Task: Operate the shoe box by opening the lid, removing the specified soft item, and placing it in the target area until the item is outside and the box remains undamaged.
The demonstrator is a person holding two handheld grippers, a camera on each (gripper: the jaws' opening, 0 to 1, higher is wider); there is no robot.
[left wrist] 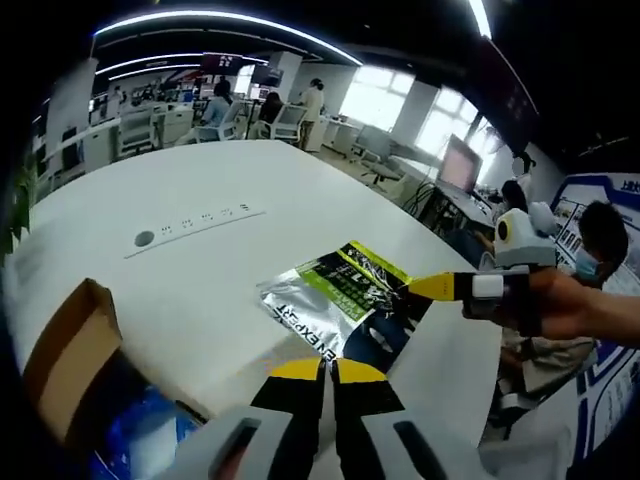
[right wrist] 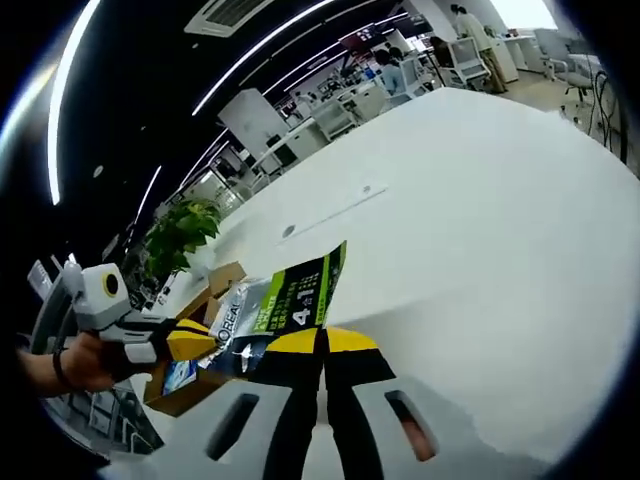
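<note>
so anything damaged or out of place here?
Nothing stands out. The shoe box sits open on the white table, flap up, no visible tears. The soft packet is out of the box, pinched at its corner by the right gripper. The left gripper is shut.

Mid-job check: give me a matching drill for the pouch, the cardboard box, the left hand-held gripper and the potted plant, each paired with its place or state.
Things:
1. pouch
2. cardboard box
3. left hand-held gripper
4. potted plant

Places or states:
A. jaws together, nothing between them
B. open flap, at the table edge
C. beyond the white table, green leaves
D. out of the box, pinched by the right hand-held gripper

Pairs: 1-D, 2-B, 3-A, 4-C
</note>
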